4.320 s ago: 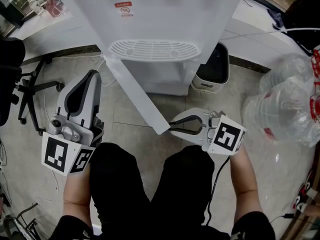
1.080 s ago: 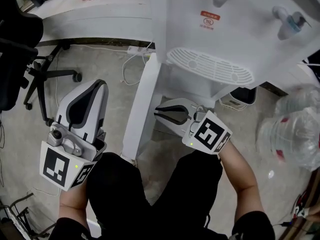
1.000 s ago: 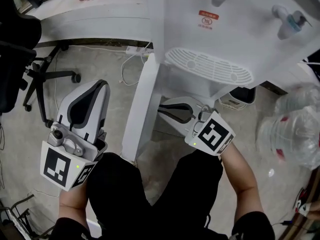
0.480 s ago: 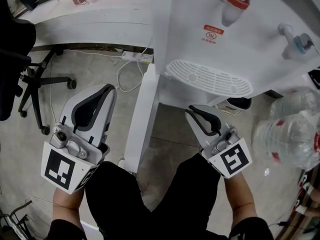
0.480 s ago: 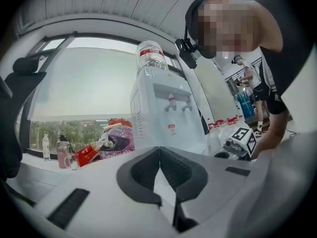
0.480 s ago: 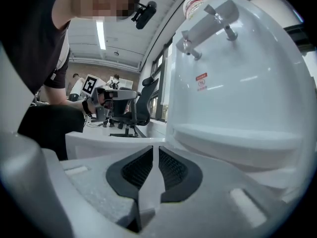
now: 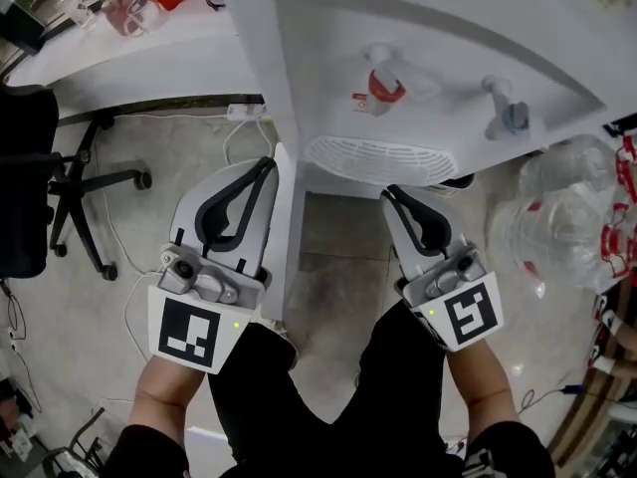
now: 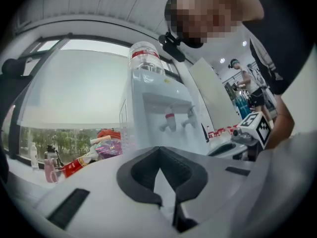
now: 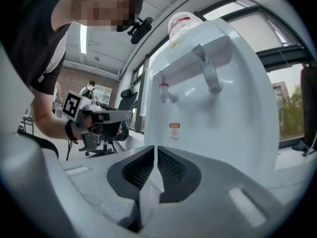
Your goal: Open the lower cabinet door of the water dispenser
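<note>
Water dispenser (image 7: pixel 418 28) — lower door (image 7: pixel 286 247) (open)

We see the cabinet door (image 7: pixel 286 247) only edge-on, its left face behind the left gripper (image 7: pixel 265 164). The drip tray (image 7: pixel 378 159) hides the cabinet's inside. The water dispenser (image 7: pixel 438 38) runs off the top edge, the office chair (image 7: pixel 25 187) off the left, the clear bottles (image 7: pixel 562 217) off the right. Items at the counter's (image 7: pixel 139 63) far corner are too small to name.

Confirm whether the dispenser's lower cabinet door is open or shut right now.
Open. In the head view the lower cabinet door stands swung out edge-on from the water dispenser, pointing toward the person, leaving a gap below the drip tray.
</note>
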A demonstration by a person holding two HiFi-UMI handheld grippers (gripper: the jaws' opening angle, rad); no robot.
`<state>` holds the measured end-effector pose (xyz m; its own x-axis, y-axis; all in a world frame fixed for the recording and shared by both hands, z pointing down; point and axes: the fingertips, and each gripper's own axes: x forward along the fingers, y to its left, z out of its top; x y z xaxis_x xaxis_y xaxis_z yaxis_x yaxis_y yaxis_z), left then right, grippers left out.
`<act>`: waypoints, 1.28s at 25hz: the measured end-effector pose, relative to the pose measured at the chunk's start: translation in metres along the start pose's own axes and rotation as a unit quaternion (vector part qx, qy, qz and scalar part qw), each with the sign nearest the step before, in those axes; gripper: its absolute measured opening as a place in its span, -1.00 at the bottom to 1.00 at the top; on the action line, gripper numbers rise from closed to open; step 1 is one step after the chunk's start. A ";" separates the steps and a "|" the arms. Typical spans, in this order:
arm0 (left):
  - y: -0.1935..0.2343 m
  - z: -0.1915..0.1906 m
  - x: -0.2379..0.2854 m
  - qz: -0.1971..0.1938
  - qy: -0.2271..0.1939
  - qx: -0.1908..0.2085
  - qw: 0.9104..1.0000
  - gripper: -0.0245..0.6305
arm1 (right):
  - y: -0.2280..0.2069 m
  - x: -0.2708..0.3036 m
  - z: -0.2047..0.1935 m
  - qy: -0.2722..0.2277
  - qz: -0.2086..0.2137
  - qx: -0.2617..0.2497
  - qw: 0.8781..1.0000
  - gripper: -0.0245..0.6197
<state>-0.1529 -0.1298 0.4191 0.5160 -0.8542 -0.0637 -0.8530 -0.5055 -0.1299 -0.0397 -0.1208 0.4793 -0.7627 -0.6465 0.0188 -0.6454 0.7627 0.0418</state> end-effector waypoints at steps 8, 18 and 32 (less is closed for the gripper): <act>-0.024 0.080 0.019 -0.009 -0.027 -0.025 0.999 -0.90 | -0.009 -0.013 0.075 0.002 -0.035 0.033 0.999 -0.91; -0.032 0.166 0.027 -0.033 0.004 -0.047 0.998 -0.90 | -0.012 -0.034 0.168 0.024 -0.054 0.040 0.997 -0.91; -0.037 0.330 0.053 -0.034 0.004 -0.063 0.997 -0.90 | -0.040 -0.065 0.346 -0.008 -0.081 0.034 0.996 -0.91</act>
<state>-0.0678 -0.1161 0.0938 0.5731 -0.8180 -0.0501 -0.8192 -0.5734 -0.0092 0.0213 -0.1027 0.1306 -0.6481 -0.7615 0.0010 -0.7613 0.6479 -0.0254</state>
